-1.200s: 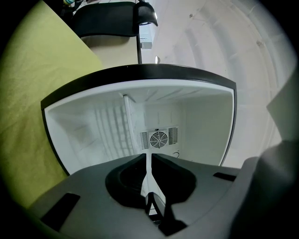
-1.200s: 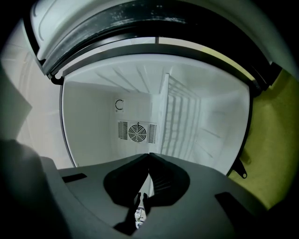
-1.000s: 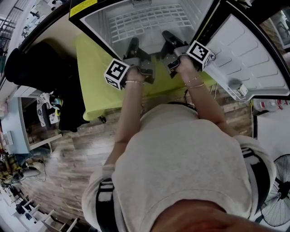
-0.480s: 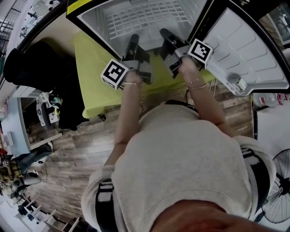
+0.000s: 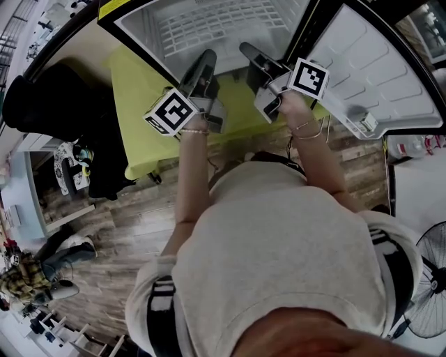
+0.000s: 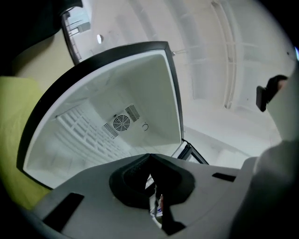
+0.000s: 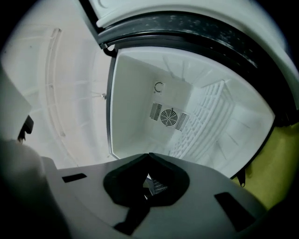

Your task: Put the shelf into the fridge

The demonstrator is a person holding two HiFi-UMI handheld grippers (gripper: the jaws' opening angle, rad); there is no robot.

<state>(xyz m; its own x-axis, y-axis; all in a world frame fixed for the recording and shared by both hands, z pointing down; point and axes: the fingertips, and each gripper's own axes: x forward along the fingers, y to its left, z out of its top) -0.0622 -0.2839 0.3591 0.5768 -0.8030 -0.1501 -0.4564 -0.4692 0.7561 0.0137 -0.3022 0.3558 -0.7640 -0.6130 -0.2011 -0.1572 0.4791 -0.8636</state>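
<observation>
Since a second ago both have crept up toward the fridge (image 5: 148, 35): my left gripper (image 5: 206, 56) and right gripper (image 5: 245, 49), each pressed together on nothing. Pretty sure the shelf (image 5: 223, 21) lies ahead of them, inside.

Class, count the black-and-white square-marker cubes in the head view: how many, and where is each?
2. One black-and-white marker cube sits on the left gripper, the other on the right gripper. None seems hidden.

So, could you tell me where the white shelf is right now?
In the head view, the shelf sits inside the open fridge at top centre, just beyond the left gripper and right gripper.
</observation>
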